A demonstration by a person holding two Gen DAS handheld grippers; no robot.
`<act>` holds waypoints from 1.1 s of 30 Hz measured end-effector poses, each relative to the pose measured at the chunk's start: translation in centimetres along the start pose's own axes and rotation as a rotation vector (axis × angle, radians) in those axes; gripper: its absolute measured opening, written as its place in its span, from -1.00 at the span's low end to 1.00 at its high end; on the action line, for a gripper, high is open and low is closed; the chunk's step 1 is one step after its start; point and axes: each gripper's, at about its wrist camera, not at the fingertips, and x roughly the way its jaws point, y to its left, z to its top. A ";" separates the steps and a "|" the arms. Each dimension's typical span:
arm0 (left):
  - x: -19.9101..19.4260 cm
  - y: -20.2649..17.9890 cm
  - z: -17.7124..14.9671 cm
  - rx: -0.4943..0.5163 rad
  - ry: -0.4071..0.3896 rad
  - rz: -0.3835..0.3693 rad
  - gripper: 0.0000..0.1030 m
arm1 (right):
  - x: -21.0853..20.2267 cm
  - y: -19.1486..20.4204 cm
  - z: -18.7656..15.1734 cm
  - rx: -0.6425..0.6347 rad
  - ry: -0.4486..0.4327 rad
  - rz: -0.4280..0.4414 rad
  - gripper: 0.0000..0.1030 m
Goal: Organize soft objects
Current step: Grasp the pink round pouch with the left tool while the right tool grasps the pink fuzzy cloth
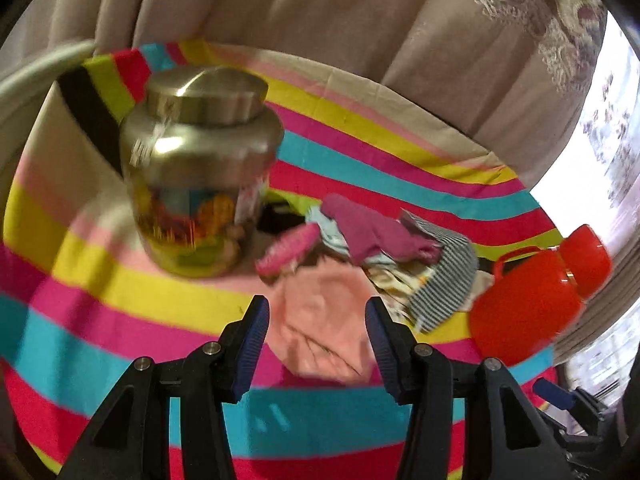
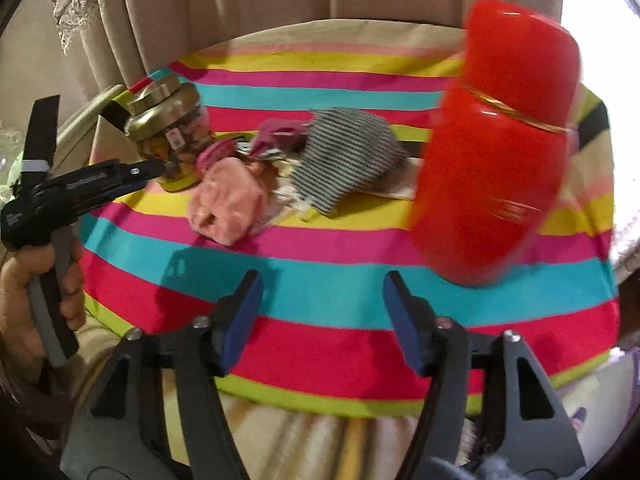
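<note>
Both claws hanging spread, empty: left gripper is lining up w/ the crumpled peach-pink cloth at the heap's near edge, on the striped tablecloth; right gripper is waiting short of it, prob. to assist.
</note>
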 end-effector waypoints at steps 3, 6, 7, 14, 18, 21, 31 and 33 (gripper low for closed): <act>1.3 -0.3 1.1 0.064 0.003 0.030 -0.01 | 2.3 1.8 1.3 -0.003 0.018 0.061 0.31; 3.1 -0.7 2.1 0.125 0.022 0.061 -0.01 | 4.1 3.1 2.2 -0.008 0.022 0.090 0.34; 3.8 -0.8 2.3 0.143 0.033 0.073 -0.01 | 4.7 3.4 2.5 -0.008 0.018 0.099 0.37; 8.0 -0.8 3.2 0.198 0.083 0.132 -0.01 | 8.7 4.8 4.2 -0.032 0.022 0.132 0.44; 9.9 -0.1 3.5 0.195 0.113 0.152 -0.09 | 11.1 5.5 4.9 -0.060 0.043 0.142 0.47; 10.5 0.5 3.4 0.182 0.124 0.145 -0.33 | 12.9 6.2 5.2 -0.096 0.054 0.151 0.47; 7.6 0.5 2.3 0.195 0.070 0.159 -0.53 | 16.3 7.5 6.0 -0.165 0.070 0.157 0.47; 6.6 0.6 2.2 0.190 0.054 0.158 -0.53 | 16.6 7.9 6.3 -0.185 0.059 0.163 0.47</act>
